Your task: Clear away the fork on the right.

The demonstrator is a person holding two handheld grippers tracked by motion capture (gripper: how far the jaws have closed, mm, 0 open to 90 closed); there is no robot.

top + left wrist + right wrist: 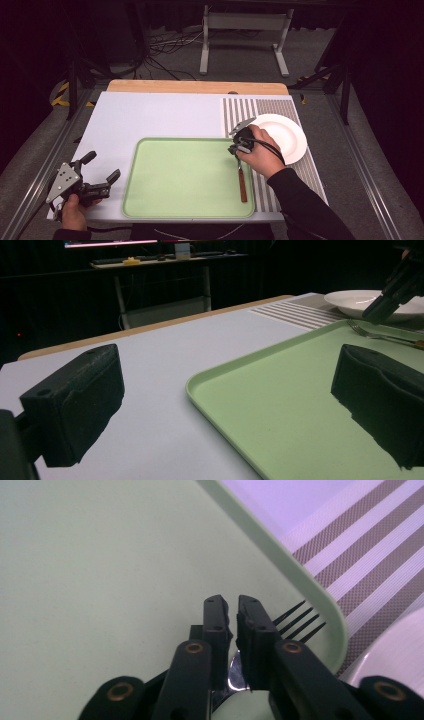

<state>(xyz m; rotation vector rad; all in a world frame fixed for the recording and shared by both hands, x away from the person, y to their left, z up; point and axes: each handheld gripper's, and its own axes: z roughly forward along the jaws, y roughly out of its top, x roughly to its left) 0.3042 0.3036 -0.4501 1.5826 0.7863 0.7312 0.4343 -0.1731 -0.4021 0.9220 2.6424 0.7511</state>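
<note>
From above I see the fork (241,177) lower right on the green tray (185,207), my right gripper (239,150) over it. Left gripper (225,405): jaws wide, empty. Right gripper view: jaws slightly parted, apparently straddling the fork's neck, tines (300,622) beyond.

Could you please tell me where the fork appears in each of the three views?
High view: fork lies at the green tray's right edge, wooden handle toward the person.
Left gripper view: far right, on the tray.
Right gripper view: tines beside the right tongs.
Shared landmark: the tray's rim.
</note>
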